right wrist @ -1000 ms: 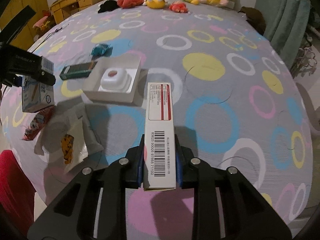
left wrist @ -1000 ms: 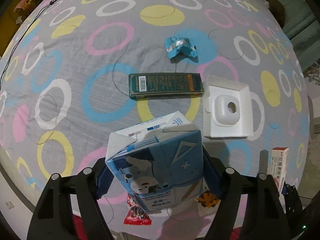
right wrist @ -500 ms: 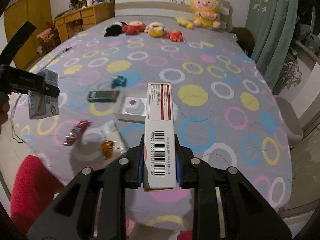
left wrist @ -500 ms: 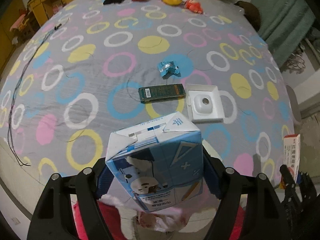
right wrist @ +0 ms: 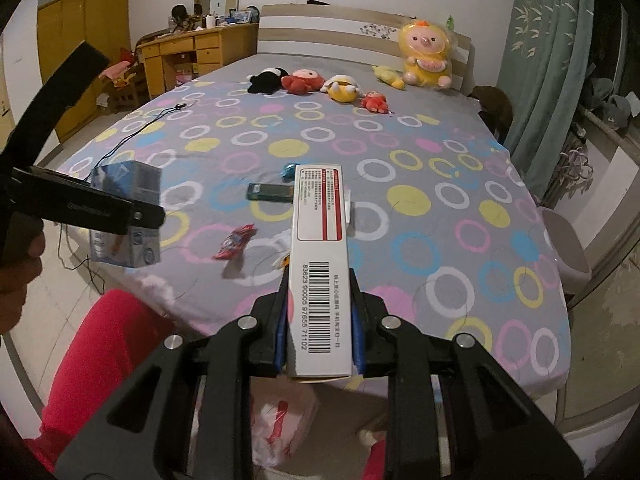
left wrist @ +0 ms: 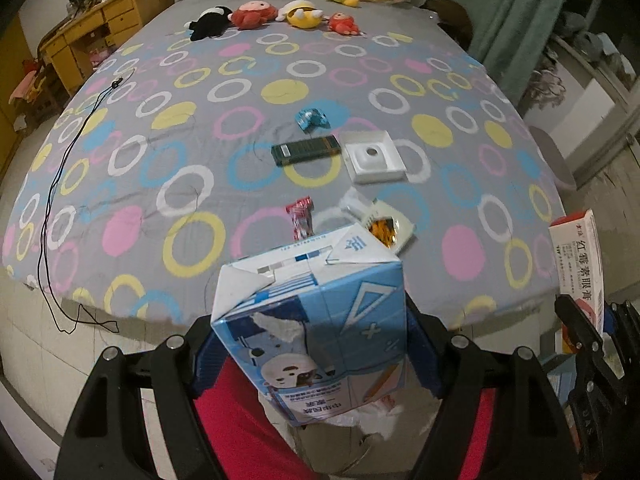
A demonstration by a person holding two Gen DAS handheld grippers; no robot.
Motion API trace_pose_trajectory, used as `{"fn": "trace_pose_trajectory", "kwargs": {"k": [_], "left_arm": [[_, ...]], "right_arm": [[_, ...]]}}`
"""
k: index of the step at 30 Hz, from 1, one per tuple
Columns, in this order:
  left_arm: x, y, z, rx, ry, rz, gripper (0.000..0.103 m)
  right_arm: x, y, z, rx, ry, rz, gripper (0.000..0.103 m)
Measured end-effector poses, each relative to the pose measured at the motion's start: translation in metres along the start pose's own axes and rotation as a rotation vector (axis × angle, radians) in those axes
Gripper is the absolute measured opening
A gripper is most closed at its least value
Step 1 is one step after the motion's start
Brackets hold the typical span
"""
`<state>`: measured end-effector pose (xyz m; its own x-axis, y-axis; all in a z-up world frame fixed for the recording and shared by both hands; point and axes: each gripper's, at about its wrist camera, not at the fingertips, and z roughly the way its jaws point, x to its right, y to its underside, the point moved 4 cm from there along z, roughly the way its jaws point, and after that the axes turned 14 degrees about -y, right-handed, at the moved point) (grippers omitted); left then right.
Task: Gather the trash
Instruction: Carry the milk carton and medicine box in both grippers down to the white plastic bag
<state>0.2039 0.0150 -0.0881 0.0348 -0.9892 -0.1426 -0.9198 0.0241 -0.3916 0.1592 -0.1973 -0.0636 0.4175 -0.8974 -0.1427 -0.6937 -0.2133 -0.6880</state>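
Observation:
My left gripper (left wrist: 312,344) is shut on a blue and white milk carton (left wrist: 312,320), held off the bed's near edge; the carton also shows in the right wrist view (right wrist: 124,216). My right gripper (right wrist: 320,336) is shut on a long white and red box (right wrist: 320,256), seen too in the left wrist view (left wrist: 580,272). On the bed (left wrist: 200,128) lie a dark green box (left wrist: 306,150), a crumpled blue wrapper (left wrist: 312,118), a white tray insert (left wrist: 374,156), a red snack wrapper (left wrist: 301,220) and a white packet (left wrist: 384,228).
A white plastic bag (right wrist: 280,428) sits on the floor below the grippers. Red clothing (right wrist: 104,344) is at the lower left. Plush toys (left wrist: 296,14) line the far end of the bed. A black cable (left wrist: 60,168) runs down the left side. A wooden desk (right wrist: 192,52) stands beyond.
Both grippers have pulled back and up from the bed with their items still held; the bed's near edge, the floor and the white bag have come into view.

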Motion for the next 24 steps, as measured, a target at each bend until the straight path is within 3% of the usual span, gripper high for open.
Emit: {"fn": "trace_pose_trajectory", "kwargs": {"k": [11, 24], "left_arm": [[0.011, 0.066, -0.009, -0.008, -0.005, 0.048, 0.073], [0.027, 0.113, 0.016, -0.07, 0.019, 0.064, 0.073]], "right_arm": [[-0.047, 0.049, -0.031, -0.015, -0.023, -0.005, 0.024], [-0.062, 0.099, -0.022, -0.066, -0.026, 0.049, 0.024]]}}
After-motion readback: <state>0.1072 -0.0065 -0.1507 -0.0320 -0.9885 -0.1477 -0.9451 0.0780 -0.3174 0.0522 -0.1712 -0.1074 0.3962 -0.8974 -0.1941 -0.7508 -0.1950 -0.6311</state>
